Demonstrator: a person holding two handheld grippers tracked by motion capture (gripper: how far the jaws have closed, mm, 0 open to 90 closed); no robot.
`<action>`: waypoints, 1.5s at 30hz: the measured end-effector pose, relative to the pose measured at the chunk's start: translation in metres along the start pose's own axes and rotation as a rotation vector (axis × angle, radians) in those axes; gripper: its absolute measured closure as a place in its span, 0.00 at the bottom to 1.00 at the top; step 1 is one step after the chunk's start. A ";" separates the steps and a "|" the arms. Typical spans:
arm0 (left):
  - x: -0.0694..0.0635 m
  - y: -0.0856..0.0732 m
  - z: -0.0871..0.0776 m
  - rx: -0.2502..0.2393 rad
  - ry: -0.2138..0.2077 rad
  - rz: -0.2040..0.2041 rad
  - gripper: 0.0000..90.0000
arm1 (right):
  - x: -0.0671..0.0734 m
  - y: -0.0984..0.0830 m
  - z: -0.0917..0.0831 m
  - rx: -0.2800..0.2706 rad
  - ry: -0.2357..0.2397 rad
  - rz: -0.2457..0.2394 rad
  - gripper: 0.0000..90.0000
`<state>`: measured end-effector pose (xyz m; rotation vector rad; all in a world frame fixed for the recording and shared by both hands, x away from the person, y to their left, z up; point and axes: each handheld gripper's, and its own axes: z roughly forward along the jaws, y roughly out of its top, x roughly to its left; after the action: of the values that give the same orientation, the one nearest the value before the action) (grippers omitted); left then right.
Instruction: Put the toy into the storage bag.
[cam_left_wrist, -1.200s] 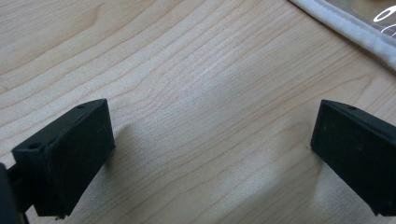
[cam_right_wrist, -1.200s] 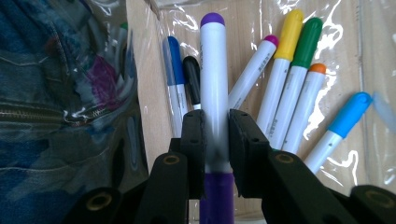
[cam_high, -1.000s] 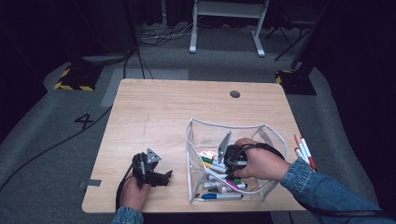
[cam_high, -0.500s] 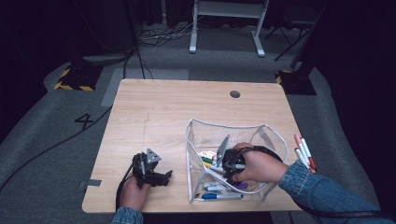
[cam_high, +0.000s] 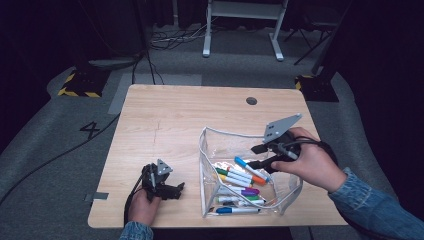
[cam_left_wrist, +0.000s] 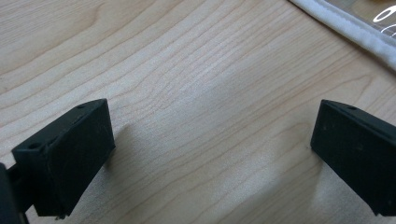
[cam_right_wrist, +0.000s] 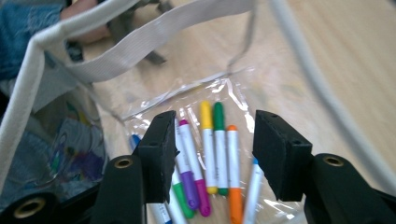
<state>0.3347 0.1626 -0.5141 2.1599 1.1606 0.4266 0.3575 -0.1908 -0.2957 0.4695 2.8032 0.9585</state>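
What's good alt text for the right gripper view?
The right gripper, jaws open and empty, hangs over coloured markers lying inside a clear bag with white trim. The wooden table shows beyond the bag.

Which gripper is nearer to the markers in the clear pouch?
Right. The right gripper hangs open just above the markers inside the clear pouch. The left gripper rests on the table outside the pouch's left side.
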 end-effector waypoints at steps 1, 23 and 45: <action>0.000 0.000 0.000 0.000 0.000 0.000 0.00 | -0.002 -0.001 -0.007 -0.011 -0.017 0.015 0.57; 0.000 0.000 0.000 0.002 -0.002 -0.001 0.00 | -0.071 -0.100 -0.102 -0.054 -0.382 0.403 0.66; 0.000 0.000 0.000 0.002 -0.002 -0.001 0.00 | -0.109 -0.232 -0.031 0.175 -0.422 0.644 0.69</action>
<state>0.3343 0.1626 -0.5140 2.1608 1.1612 0.4237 0.3960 -0.4192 -0.4108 1.4655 2.3762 0.5903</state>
